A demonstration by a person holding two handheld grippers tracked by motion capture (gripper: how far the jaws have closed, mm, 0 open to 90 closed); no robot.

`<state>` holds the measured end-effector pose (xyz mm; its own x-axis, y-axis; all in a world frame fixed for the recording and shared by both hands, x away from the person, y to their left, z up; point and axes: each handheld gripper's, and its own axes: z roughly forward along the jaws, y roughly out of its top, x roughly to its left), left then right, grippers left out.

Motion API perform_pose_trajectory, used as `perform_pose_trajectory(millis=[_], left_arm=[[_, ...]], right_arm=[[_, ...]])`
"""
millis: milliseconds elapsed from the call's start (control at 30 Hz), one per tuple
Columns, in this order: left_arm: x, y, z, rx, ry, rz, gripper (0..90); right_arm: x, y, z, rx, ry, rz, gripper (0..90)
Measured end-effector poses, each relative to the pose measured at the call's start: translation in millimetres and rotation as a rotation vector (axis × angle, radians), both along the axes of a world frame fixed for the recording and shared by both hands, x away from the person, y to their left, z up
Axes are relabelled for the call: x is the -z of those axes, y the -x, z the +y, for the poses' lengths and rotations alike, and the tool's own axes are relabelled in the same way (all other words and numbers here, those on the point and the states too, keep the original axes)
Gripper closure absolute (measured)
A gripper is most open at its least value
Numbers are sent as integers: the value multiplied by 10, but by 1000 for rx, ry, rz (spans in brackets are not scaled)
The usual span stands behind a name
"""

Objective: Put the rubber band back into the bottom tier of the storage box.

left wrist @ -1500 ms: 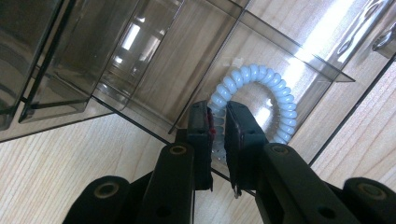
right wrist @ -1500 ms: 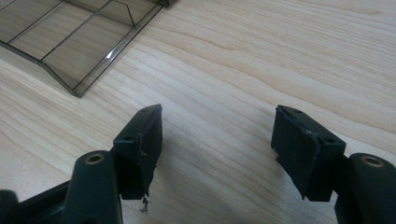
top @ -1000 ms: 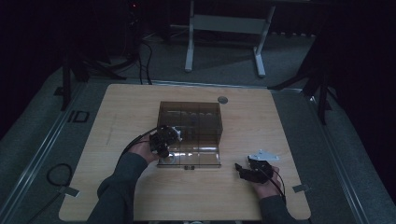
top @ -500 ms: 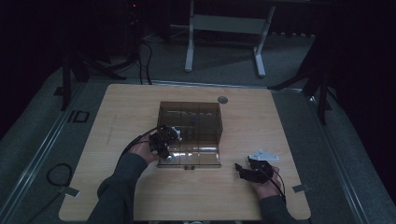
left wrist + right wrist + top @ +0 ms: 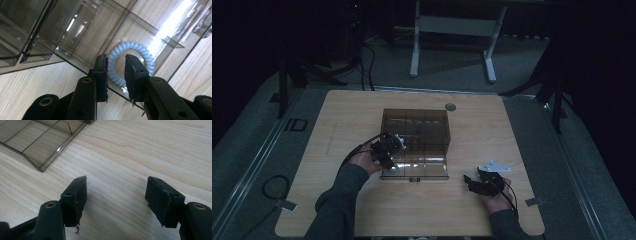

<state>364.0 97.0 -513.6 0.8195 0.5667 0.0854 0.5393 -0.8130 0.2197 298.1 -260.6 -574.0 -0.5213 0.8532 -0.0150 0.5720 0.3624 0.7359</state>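
Pale wood-grain table (image 5: 362,210) bears a smoky clear-plastic divided organiser (image 5: 417,140); a ribbed, pale-blue spiral hair tie (image 5: 146,53) already lies flat in its near-left compartment, so the placing looks done. Left gripper (image 5: 116,67), its jaws having just been opening, stands narrowly parted above the coil with nothing pinched and only withdrawal left. Right gripper (image 5: 116,192) rests spread wide and empty over bare wood, well apart.

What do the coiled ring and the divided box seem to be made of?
The coiled ring looks like glossy pale-blue plastic, judging by its smooth, shiny spiral turns. The divided box appears to be smoke-tinted clear plastic, acrylic perhaps: the table's woodgrain shows through its glare-streaked walls.
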Motion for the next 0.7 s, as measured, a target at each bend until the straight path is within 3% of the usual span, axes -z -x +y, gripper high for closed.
perform_pose_trajectory(millis=[500, 700], left_arm=[[-154, -11, 64, -18, 60, -17, 701], [-172, -2, 118, -43, 104, -20, 697]], right_arm=[[0, 0, 0, 0, 0, 0, 335], [0, 0, 0, 0, 0, 0, 335]])
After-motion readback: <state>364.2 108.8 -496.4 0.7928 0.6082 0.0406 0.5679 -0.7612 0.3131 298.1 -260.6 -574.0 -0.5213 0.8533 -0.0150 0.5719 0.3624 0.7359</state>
